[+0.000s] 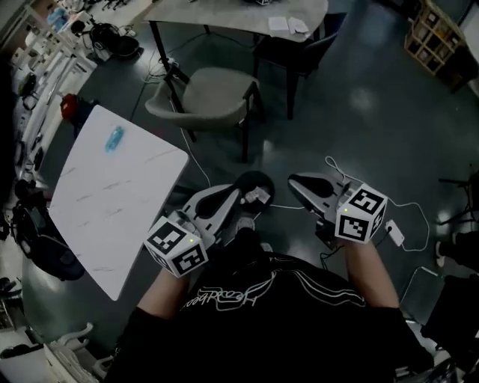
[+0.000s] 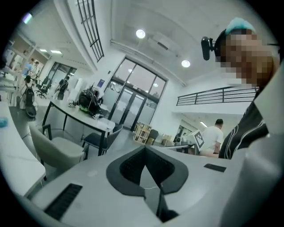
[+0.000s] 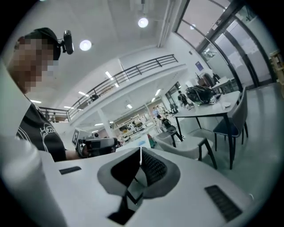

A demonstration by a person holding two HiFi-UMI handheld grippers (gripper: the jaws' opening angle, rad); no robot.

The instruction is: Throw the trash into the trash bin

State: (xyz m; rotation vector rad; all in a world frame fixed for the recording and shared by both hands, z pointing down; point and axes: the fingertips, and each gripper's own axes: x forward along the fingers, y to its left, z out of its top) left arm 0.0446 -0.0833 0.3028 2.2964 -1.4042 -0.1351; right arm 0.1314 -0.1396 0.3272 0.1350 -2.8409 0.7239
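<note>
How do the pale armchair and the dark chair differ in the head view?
The pale armchair is light grey; the dark chair is near black. The pale armchair stands out on the open floor, while the dark chair is drawn up to the grey table. Both are empty and stand on dark legs.

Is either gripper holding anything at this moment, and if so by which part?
Nothing is held: the left gripper and the right gripper both have their jaws shut together, empty.

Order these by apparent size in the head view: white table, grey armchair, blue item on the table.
1. white table
2. grey armchair
3. blue item, clearly smallest
The armchair is farther away, so its real size is unsure.
</note>
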